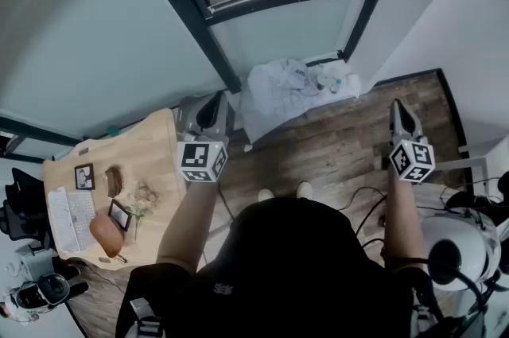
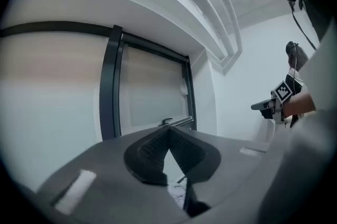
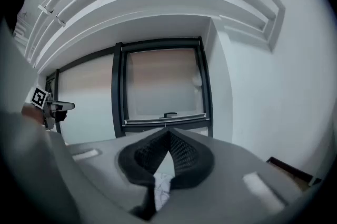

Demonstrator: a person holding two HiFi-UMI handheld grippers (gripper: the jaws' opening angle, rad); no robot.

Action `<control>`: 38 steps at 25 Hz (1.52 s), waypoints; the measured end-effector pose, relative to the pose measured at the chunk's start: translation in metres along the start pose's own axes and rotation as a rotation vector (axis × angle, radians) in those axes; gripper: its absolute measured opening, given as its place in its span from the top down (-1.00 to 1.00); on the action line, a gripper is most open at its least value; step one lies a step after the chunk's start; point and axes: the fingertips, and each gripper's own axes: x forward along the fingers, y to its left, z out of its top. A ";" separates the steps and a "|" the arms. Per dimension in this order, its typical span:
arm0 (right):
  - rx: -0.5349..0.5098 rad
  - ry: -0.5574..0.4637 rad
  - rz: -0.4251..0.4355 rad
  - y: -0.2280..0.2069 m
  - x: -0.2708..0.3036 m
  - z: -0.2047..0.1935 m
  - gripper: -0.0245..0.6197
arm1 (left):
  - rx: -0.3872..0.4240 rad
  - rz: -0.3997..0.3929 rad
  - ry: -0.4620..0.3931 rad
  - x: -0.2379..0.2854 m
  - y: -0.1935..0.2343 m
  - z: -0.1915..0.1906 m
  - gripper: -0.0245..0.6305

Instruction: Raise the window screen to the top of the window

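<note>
A person is being viewed from above, standing on a wood floor (image 1: 350,137) in front of a dark-framed window (image 1: 278,34). The left gripper (image 1: 211,109) is being held out level toward the glass, its jaws pressed together w/ nothing between them. The right gripper (image 1: 400,115) is being held out beside it, tipped slightly down, jaws likewise closed & empty. Neither is touching the window. The window screen (image 3: 164,120), marked by a bar w/ a small black handle (image 3: 169,114), is sitting low in the frame near the bottom edge, approx. straight ahead of the right gripper. A crumpled white cloth (image 1: 278,90) is lying on the floor below the window, & a wooden table (image 1: 155,145) w/ assorted items is standing at left
</note>
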 end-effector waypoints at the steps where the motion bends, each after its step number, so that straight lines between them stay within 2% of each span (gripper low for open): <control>1: 0.000 0.000 0.002 0.000 -0.001 0.000 0.92 | 0.002 -0.001 0.002 0.000 -0.001 0.000 0.92; 8: -0.001 0.005 0.022 -0.006 0.001 0.000 0.92 | 0.016 0.002 0.007 0.003 -0.008 0.003 0.92; 17: 0.007 -0.013 0.030 -0.043 0.006 0.006 0.92 | 0.031 0.020 0.008 0.027 -0.034 0.010 0.92; 21: 0.005 -0.016 0.032 -0.072 0.009 0.008 0.92 | 0.066 0.023 -0.007 0.048 -0.052 0.017 0.92; 25: 0.021 0.008 0.022 -0.094 0.015 -0.003 0.92 | 0.052 0.032 -0.009 0.066 -0.061 0.019 0.92; 31: 0.057 0.015 -0.005 -0.113 0.025 -0.014 0.92 | 0.046 0.005 0.021 0.097 -0.067 0.005 0.92; 38: 0.047 -0.001 -0.040 -0.135 0.056 -0.016 0.92 | 0.053 -0.055 0.029 0.167 -0.066 -0.007 0.92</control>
